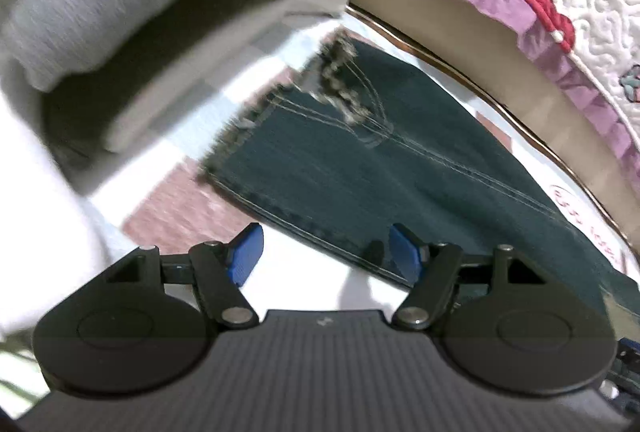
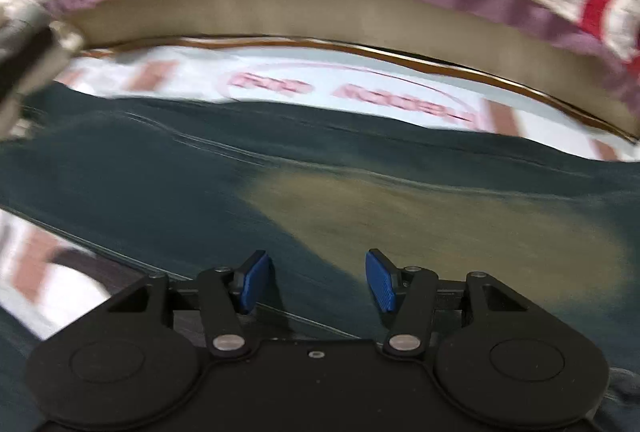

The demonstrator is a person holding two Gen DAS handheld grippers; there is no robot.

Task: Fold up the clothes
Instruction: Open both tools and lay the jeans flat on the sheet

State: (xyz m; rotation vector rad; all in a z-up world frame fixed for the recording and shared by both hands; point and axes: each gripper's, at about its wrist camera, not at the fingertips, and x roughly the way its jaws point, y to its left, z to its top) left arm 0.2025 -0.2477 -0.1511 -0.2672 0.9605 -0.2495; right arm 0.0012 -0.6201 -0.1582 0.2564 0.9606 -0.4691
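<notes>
Over the dark blue denim jeans (image 2: pixel 160 168), I keep both grippers (image 1: pixel 324 256) (image 2: pixel 318 282) released; a shallow pinch may slip.

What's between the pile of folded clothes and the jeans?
Nothing lies there: just bare checked cloth between the pile and the jeans' frayed hem, in the left wrist view.

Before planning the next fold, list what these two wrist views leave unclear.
- Jeans: waist end is cut off by the left wrist view's right edge.
- Printed lettering: motion blur in the right wrist view makes it unreadable.
- Folded stack: blurred in the left wrist view; number of garments is unclear.
</notes>
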